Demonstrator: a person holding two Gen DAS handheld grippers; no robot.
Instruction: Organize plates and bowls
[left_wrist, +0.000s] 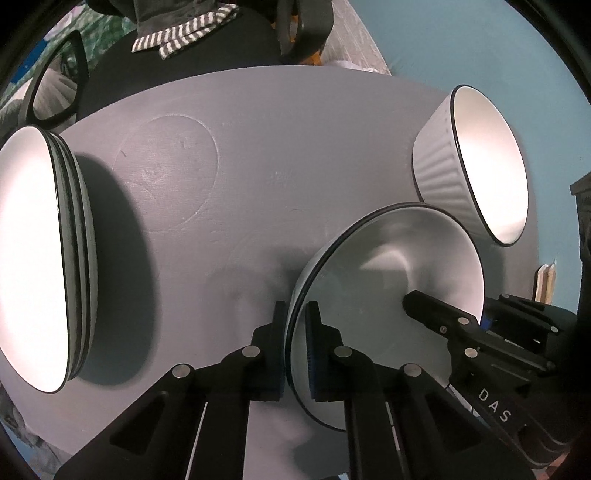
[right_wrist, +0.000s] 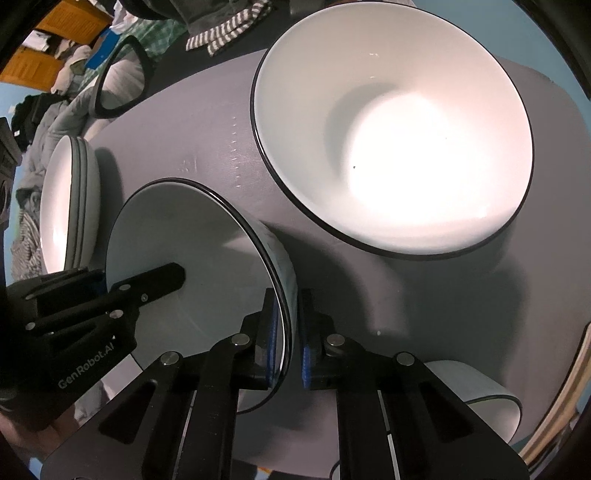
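The left gripper (left_wrist: 295, 347) is pinching one side of a white bowl's (left_wrist: 388, 295) rim, one pad inside and one outside, while the right gripper (right_wrist: 286, 336) is pinching the opposite side the same way. Gripping both edges is likely keeping the bowl level and steady as it is sitting on or just above the grey counter (left_wrist: 240, 147); I cannot tell which. The bowl is glossy white with a thin dark rim and is empty. Just beyond it a larger ribbed bowl (left_wrist: 472, 162) is standing, probably the nesting target. Well apart on the left, a stack of plates (left_wrist: 44, 258) is waiting.
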